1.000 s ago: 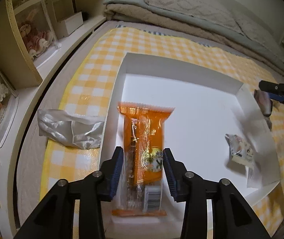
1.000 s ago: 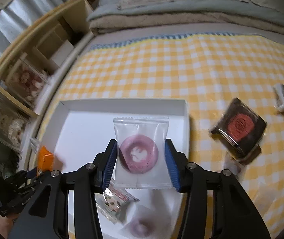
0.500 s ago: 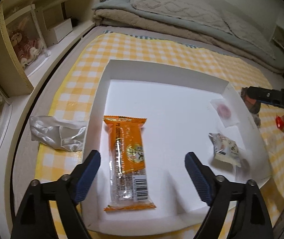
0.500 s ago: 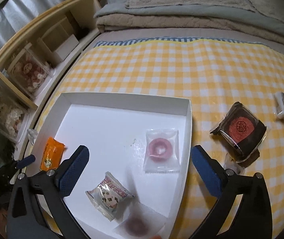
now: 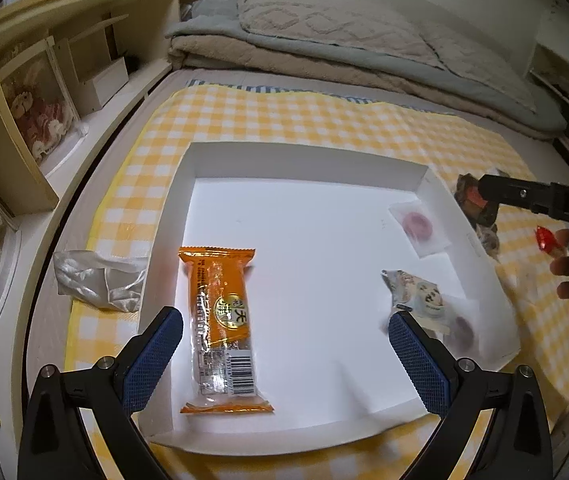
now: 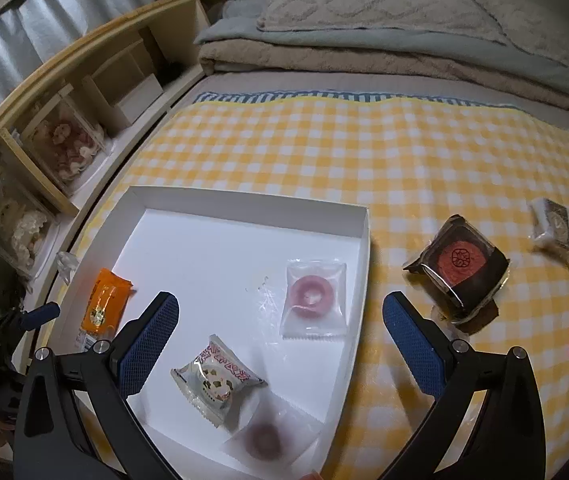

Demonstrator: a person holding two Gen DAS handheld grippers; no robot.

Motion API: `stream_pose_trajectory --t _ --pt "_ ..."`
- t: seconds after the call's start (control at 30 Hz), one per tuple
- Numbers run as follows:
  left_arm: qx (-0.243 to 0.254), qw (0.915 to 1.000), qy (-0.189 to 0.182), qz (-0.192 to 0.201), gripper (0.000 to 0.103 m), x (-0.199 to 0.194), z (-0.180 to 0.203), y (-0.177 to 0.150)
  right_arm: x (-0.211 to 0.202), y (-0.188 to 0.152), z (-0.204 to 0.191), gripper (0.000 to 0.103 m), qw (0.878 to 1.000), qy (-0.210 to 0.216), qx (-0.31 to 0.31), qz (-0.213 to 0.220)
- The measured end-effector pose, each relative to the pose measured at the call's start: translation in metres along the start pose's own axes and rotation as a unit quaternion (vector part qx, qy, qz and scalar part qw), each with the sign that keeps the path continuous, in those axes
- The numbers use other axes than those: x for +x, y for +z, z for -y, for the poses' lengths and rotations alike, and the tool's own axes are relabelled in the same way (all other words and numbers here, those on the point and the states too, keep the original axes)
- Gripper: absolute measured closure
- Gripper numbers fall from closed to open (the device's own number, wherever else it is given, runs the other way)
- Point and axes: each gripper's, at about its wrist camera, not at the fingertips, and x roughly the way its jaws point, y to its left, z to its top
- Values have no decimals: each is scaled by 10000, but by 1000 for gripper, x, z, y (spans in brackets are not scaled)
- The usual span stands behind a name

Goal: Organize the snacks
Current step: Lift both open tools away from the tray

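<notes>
Both hand-held grippers, left (image 5: 284, 344) and right (image 6: 278, 330), released, jaws spread above a white tray (image 6: 244, 200) on a checked cloth (image 6: 404, 152). Tray holds 4 snacks: orange bar (image 5: 222, 324), pink donut (image 6: 311, 295), cookie pack (image 6: 216, 380), dark donut (image 6: 264, 442). Dark cake (image 6: 460, 264) lies beside the tray.

"DAS" on the right hand-held gripper (image 5: 540, 200), "天" on the orange snack packet (image 5: 220, 320)

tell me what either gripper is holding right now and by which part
Nothing is held. The left gripper and right gripper are both open, and the orange snack bar and pink donut packet lie free in the white tray.
</notes>
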Motion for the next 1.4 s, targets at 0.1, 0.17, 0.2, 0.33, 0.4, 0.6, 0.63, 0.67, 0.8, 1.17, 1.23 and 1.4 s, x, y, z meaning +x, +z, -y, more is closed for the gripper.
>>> stream_pose_trajectory --t 0.1,0.17,0.2,0.33,0.4,0.6,0.63,0.67,0.8,1.17,1.23,1.4 --pt "-20 10000 3 12 0 -7 4 0 -8 -2 0 0 10000 -17 -18 51" --pt "-38 10000 3 22 0 -12 6 0 -14 -4 1 0 10000 -21 -24 89" --pt "-55 10000 -13 36 0 -15 8 0 -17 -5 1 0 9999 -21 -31 115" --pt "-95 9999 -79 111 0 -28 15 1 -32 -9 0 0 9997 -27 -104 208" --pt "-105 9998 -106 156 0 -36 18 1 -39 -12 -1 0 9996 -52 -136 247" --pt "-162 9993 -186 268 0 -56 28 2 -62 -19 -1 0 9990 -70 -181 397" --pt "-158 9993 -184 295 0 -61 31 2 -65 -21 0 0 9989 -69 -192 421" --pt "-162 9992 -183 309 0 -64 31 2 -69 -22 0 0 9988 -66 -206 446" --pt "-212 9989 -179 365 0 -78 38 0 -85 -27 3 0 9982 -66 -272 540" --pt "-292 9975 -274 587 0 -108 63 -1 -132 -42 20 0 9959 -38 -348 835" --pt "-311 9973 -294 591 0 -112 69 -1 -140 -45 24 0 9954 -46 -368 884" --pt "-296 9972 -297 611 0 -117 85 3 -157 -51 36 0 9945 -55 -346 982"
